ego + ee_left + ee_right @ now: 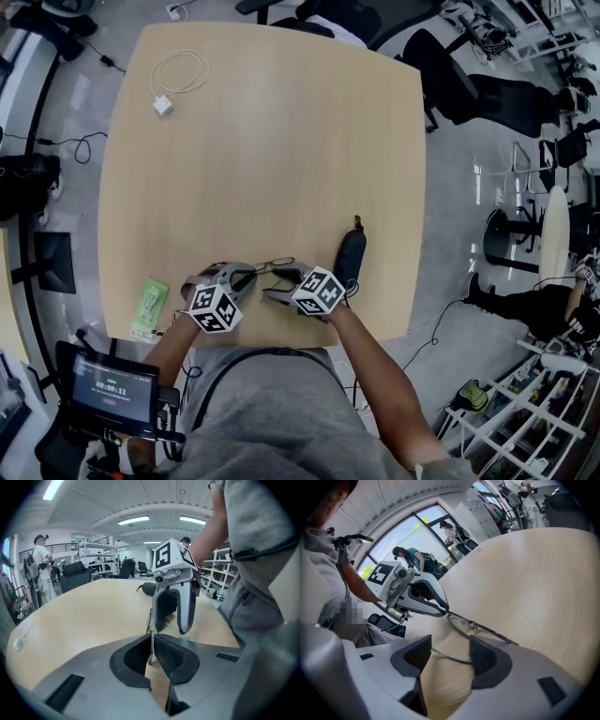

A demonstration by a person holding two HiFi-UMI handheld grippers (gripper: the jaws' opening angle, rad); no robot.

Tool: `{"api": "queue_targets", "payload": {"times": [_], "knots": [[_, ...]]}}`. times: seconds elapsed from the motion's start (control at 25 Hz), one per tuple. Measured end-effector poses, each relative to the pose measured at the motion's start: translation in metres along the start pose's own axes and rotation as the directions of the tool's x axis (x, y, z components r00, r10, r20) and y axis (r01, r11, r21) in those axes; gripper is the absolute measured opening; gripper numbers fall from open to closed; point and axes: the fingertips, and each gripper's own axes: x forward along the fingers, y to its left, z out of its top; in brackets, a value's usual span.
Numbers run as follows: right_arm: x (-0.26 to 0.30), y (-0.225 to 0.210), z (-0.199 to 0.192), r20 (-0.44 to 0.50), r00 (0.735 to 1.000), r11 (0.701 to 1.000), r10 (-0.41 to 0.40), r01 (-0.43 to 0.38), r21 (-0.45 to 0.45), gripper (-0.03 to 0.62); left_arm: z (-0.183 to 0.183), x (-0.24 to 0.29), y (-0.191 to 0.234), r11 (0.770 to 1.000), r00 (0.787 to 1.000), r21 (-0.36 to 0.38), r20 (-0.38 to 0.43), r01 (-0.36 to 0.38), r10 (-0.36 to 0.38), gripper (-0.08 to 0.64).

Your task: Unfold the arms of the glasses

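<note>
Black case (352, 255) on table (281, 141), glasses (474, 625) outside, pinched in left tongs (152, 651)

The table (272, 141) lay free toward twelve o'clock; glasses case (351, 255) near five, green packet (149, 307) near seven, charger cable (178, 77) at eleven, left gripper (251, 277) and right gripper (272, 284) crowding six

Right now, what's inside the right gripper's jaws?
A thin glasses arm crosses the gap of the open right gripper, table beneath. The pads cover its ends.
</note>
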Motion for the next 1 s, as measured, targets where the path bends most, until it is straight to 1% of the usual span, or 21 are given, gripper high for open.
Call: {"api": "queue_targets", "payload": {"times": [0.12, 0.2, 0.28, 0.36, 0.44, 0.56, 0.6, 0.68, 0.8, 0.88, 1.0], "knots": [[0.0, 0.003, -0.005, 0.014, 1.0, 1.0, -0.013, 0.012, 0.01, 0.238, 0.006, 0.008, -0.014, 0.995, 0.998, 0.091, -0.044, 0.047, -0.043, 0.014], [0.001, 0.006, -0.006, 0.027, 1.0, 1.0, -0.015, 0.014, 0.017, 0.238, 0.015, 0.009, -0.024, 0.989, 0.996, 0.128, -0.061, 0.075, -0.068, 0.014], [0.004, 0.01, -0.006, 0.041, 0.999, 0.999, -0.015, 0.014, 0.03, 0.238, 0.023, 0.001, -0.036, 0.985, 0.992, 0.133, -0.064, 0.112, -0.104, 0.014], [0.006, 0.011, -0.005, 0.06, 0.998, 0.999, -0.02, 0.017, 0.047, 0.247, 0.029, -0.008, -0.046, 0.985, 0.99, 0.11, -0.07, 0.133, -0.126, 0.014], [0.005, 0.01, -0.006, 0.071, 0.997, 0.999, -0.028, 0.025, 0.048, 0.252, 0.026, -0.007, -0.053, 0.987, 0.988, 0.103, -0.107, 0.12, -0.109, 0.014], [0.003, 0.01, -0.008, 0.078, 0.996, 0.998, -0.046, 0.042, 0.052, 0.258, 0.015, 0.006, -0.049, 0.992, 0.987, 0.12, -0.158, 0.051, -0.032, 0.014], [0.003, 0.01, -0.009, 0.078, 0.996, 0.997, -0.053, 0.048, 0.06, 0.258, 0.013, 0.009, -0.046, 0.993, 0.986, 0.112, -0.163, 0.039, -0.021, 0.014], [0.004, 0.014, -0.011, 0.069, 0.997, 0.996, -0.046, 0.041, 0.076, 0.258, 0.009, 0.013, -0.043, 0.995, 0.985, 0.089, -0.173, 0.042, -0.026, 0.014], [0.005, 0.029, -0.024, 0.061, 0.998, 0.994, -0.002, -0.004, 0.108, 0.264, -0.001, 0.02, -0.045, 0.995, 0.977, 0.085, -0.21, 0.06, -0.041, 0.014], [0.004, 0.035, -0.032, 0.072, 0.997, 0.991, 0.003, -0.012, 0.132, 0.264, -0.01, 0.024, -0.044, 0.994, 0.971, 0.101, -0.237, 0.049, -0.024, 0.014], [0.005, 0.04, -0.042, 0.089, 0.996, 0.987, 0.001, -0.015, 0.16, 0.264, -0.019, 0.025, -0.034, 0.99, 0.965, 0.143, -0.256, -0.011, 0.048, 0.014]]}}
